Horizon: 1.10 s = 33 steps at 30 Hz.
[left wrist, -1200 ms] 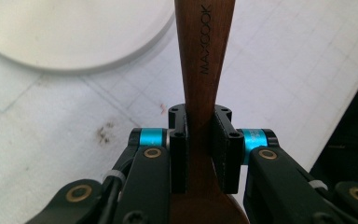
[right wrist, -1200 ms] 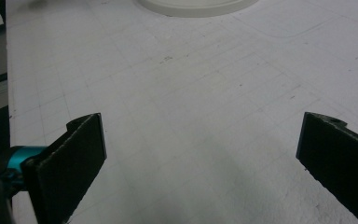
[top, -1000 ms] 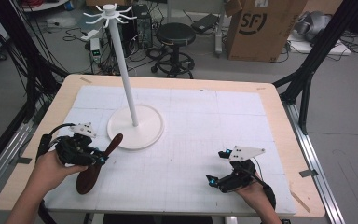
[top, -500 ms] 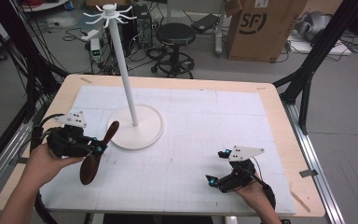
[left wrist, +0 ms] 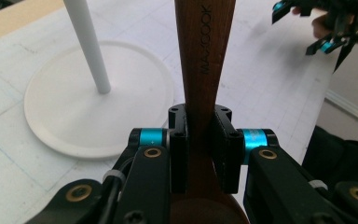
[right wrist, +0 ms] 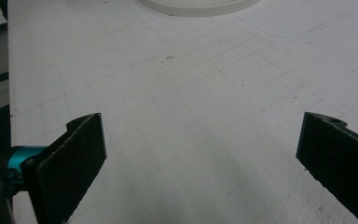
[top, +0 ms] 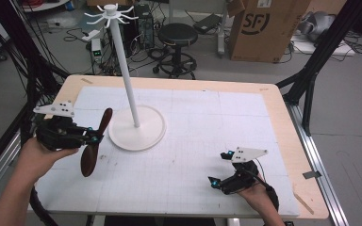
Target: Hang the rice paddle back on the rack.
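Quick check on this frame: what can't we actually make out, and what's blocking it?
- Wooden spoon bowl: left gripper view, hidden behind the left gripper body; handle tip cut off by the top edge.
- Stand hooks: cut off there; in the high view they are too small to count.
- Right gripper: in its own view the jaw tips are cut off by the bottom edge.

Smooth dark wooden spoon [left wrist: 205,56], glossy white plastic stand [top: 136,127], matt white mat [top: 207,141].
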Motion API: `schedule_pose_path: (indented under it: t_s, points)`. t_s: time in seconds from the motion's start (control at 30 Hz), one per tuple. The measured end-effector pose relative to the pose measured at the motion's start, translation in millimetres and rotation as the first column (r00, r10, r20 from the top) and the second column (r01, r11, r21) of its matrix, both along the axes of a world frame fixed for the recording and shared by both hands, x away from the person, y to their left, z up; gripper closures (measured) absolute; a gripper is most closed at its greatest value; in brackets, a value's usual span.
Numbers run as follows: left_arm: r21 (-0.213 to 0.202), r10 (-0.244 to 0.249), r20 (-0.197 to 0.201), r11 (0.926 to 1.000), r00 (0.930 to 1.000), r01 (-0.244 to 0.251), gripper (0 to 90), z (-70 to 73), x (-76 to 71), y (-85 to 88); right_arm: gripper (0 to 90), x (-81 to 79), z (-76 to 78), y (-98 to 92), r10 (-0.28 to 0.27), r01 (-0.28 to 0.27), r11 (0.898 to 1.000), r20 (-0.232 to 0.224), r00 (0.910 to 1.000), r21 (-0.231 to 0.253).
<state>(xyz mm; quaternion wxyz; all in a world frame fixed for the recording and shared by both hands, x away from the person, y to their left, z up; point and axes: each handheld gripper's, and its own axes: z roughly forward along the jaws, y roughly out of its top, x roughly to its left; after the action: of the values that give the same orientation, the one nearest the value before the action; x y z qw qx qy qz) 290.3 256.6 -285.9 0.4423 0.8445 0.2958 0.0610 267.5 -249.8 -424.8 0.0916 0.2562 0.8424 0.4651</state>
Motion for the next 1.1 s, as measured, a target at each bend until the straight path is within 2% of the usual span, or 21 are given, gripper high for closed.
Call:
schedule_pose_path:
  t_s: [0.17, 0.4, 0.5, 0.7, 0.83, 0.9, 1.0, 1.1]
  points:
    - [-0.011, 0.016, 0.009, 0.9998, 0.9998, -0.016, 78.5, 7.7, 1.0, 6.3, 0.2, 0.4, -0.3, 0.0, 0.001, -0.001, 1.000, 0.003, 1.0000, -0.002]
    - [-0.016, 0.026, 0.030, 0.9995, 0.9992, -0.025, 78.5, 25.9, 2.8, 11.9, 0.2, -0.1, 0.1, 0.2, -0.001, 0.001, 1.000, 0.000, 1.0000, 0.002]
    - [-0.034, 0.026, 0.035, 0.9991, 0.9990, -0.025, 78.5, 32.1, 4.8, 14.8, 0.2, 0.0, 0.0, 0.2, -0.002, 0.002, 1.000, 0.001, 1.0000, 0.002]
    - [-0.043, 0.036, 0.055, 0.9985, 0.9978, -0.033, 78.5, 44.1, 7.4, 16.3, 0.2, -0.6, 0.7, -0.1, 0.001, -0.001, 1.000, 0.001, 1.0000, 0.006]
    - [-0.070, 0.047, 0.070, 0.9967, 0.9965, -0.042, 78.4, 51.4, 8.6, 19.3, 0.2, -0.7, 0.8, -0.3, -0.001, 0.001, 1.000, 0.005, 1.0000, 0.007]
    - [-0.079, 0.052, 0.067, 0.9958, 0.9964, -0.047, 78.4, 53.4, 8.9, 19.7, 0.2, -0.7, 0.8, -0.2, 0.000, 0.000, 1.000, 0.005, 1.0000, 0.007]
    - [-0.069, 0.052, 0.068, 0.9965, 0.9964, -0.047, 78.5, 56.8, 10.5, 19.6, 0.2, -0.7, 0.7, -0.2, 0.000, 0.000, 1.000, 0.003, 1.0000, 0.007]
    - [-0.087, 0.056, 0.072, 0.9949, 0.9958, -0.049, 78.5, 62.2, 12.7, 20.6, 0.2, -0.6, 0.5, 0.2, 0.002, -0.002, 1.000, 0.004, 1.0000, 0.005]
